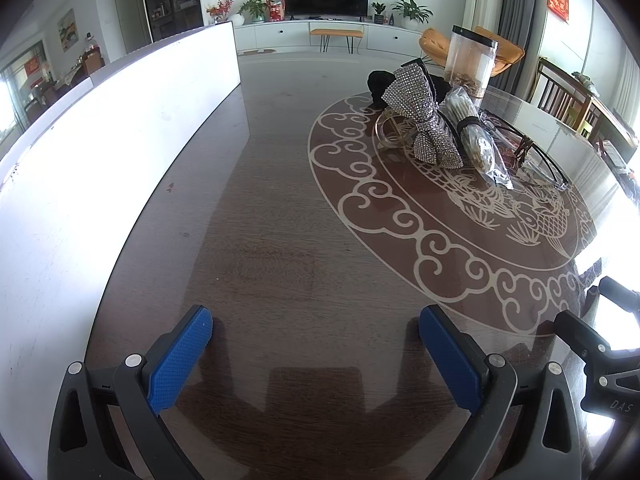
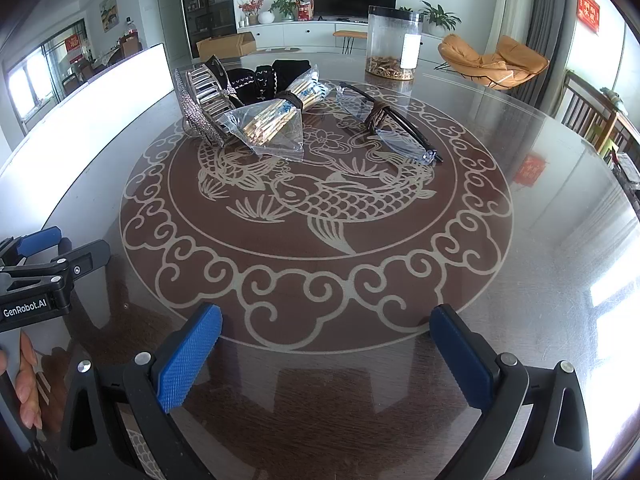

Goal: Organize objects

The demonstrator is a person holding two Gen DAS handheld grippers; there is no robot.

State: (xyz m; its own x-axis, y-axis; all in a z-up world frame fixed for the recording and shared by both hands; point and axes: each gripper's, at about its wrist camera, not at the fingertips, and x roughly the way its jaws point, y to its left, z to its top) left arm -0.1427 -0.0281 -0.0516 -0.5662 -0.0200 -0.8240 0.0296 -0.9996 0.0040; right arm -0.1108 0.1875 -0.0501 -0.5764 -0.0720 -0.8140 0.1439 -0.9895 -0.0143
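Left gripper: the black two-finger gripper with blue textured pads (image 1: 316, 344) hangs just above the dark wooden table with a glass top and a pale fish-and-cloud inlay (image 1: 280, 240); its fingers are spread wide and nothing is between them
Right gripper: the matching black gripper with blue pads (image 2: 326, 344) sits low over the near edge of the inlay ring, jaws wide apart, holding nothing
Hand: fingers of a person's hand (image 2: 28, 384) show at the lower left of the right wrist view, beside the left gripper's body
White panel: a long white board (image 1: 100, 152) stands upright along the table's left side
Cluster: the task's things lie together on the far part of the inlay, well apart from both grippers
Bow: a silver rhinestone-covered bow hair clip (image 1: 424, 120) sits at the left of the cluster, propped on edge
Bangle: a clear ring-shaped piece (image 1: 390, 136) lies touching the bow's left side
Black fabric: a black cloth item with pale stitching (image 2: 268, 80) lies behind the bow
Packet: a clear plastic bag of pale sticks bound by a dark band (image 2: 276, 120) lies just right of the bow, touching it
Glasses: black-rimmed spectacles with a dark band wrapped around the middle (image 2: 390, 124) lie right of the packet
Jar: a tall clear cylindrical container with a black rim and brown contents at the bottom (image 2: 394, 44) stands upright behind the glasses
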